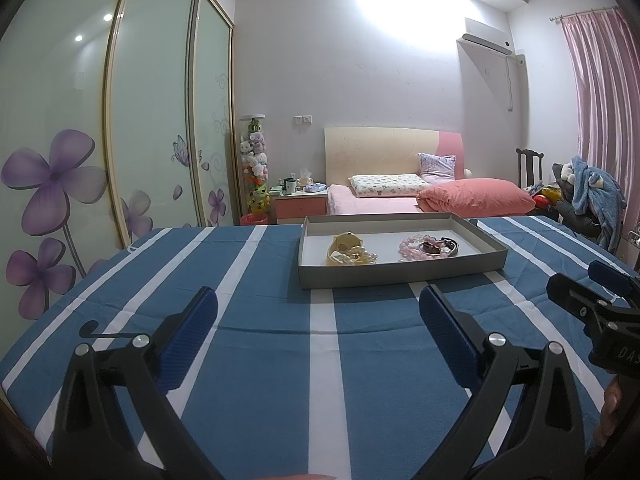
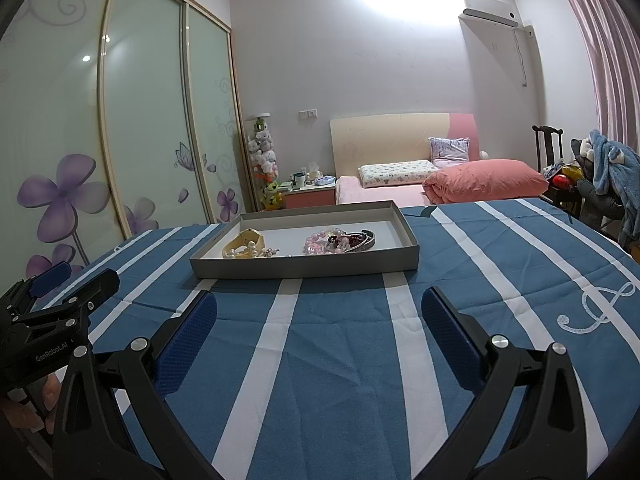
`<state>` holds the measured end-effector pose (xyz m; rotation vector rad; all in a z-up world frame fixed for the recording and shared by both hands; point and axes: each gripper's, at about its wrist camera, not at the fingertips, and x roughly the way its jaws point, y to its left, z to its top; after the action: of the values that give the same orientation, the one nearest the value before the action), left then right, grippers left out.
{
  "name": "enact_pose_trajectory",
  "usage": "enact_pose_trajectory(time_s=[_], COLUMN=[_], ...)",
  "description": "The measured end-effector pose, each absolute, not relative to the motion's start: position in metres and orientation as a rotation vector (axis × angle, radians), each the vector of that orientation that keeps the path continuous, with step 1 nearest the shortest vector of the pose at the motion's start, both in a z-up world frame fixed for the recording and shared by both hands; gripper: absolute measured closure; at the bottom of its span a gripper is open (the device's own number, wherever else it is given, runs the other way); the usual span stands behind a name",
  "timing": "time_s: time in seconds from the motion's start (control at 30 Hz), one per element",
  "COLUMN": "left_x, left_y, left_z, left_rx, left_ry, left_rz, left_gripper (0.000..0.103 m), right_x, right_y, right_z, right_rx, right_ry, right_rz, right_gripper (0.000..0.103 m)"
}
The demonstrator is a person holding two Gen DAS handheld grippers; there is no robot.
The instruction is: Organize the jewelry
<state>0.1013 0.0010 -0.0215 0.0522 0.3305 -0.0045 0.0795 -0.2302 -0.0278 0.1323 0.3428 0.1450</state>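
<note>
A shallow grey tray [image 1: 400, 274] [image 2: 304, 268] sits on the blue striped tablecloth. Inside on the left lie a yellow bangle with white pearls [image 1: 348, 250] [image 2: 245, 245]. On the right lie pink bead bracelets [image 1: 412, 249] [image 2: 318, 242] and dark and silver bangles [image 1: 446, 245] [image 2: 362, 240]. My left gripper [image 1: 318, 320] is open and empty, above the cloth in front of the tray. My right gripper [image 2: 319, 320] is open and empty, also short of the tray. Each gripper shows at the edge of the other's view: the right one [image 1: 592, 288], the left one [image 2: 68, 280].
The table is covered by a blue cloth with white stripes [image 1: 280, 360] [image 2: 460, 280] and a treble clef print [image 2: 592, 312]. Behind it are a pink bed [image 1: 400, 196], a nightstand [image 1: 300, 200], a wardrobe with flower doors [image 1: 120, 120], and a chair with clothes [image 1: 592, 196].
</note>
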Motion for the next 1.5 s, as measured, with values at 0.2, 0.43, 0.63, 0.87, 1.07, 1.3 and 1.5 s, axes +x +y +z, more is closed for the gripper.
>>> enact_pose_trajectory(time_s=[0.2, 0.43, 0.63, 0.87, 1.07, 1.3, 1.5], left_x=[0.1013, 0.1011, 0.1013, 0.1016, 0.1008, 0.1002, 0.0969], left_y=[0.0011, 0.0003, 0.0004, 0.0008, 0.0001, -0.0004, -0.0017], left_z=[-0.0213, -0.0215, -0.0212, -0.0207, -0.0217, -0.022, -0.0222], left_rx=[0.051, 0.052, 0.052, 0.052, 0.052, 0.051, 0.047], left_ry=[0.331, 0.332, 0.332, 0.333, 0.333, 0.332, 0.33], left_rz=[-0.004, -0.005, -0.006, -0.005, -0.006, 0.0, 0.0], left_gripper=[0.005, 0.005, 0.005, 0.005, 0.005, 0.005, 0.005], right_x=[0.0797, 0.0805, 0.0806, 0.0805, 0.0808, 0.0813, 0.0807], right_y=[-0.2301, -0.2304, -0.2303, -0.23, -0.2296, -0.2291, -0.2283], right_z=[-0.0276, -0.0269, -0.0266, -0.0265, -0.0264, -0.027, -0.0274], right_rx=[0.132, 0.133, 0.132, 0.132, 0.132, 0.132, 0.131], right_ry=[0.344, 0.344, 0.344, 0.345, 0.344, 0.345, 0.344], right_rz=[0.145, 0.145, 0.144, 0.145, 0.145, 0.146, 0.146], right_gripper=[0.002, 0.002, 0.002, 0.002, 0.002, 0.002, 0.002])
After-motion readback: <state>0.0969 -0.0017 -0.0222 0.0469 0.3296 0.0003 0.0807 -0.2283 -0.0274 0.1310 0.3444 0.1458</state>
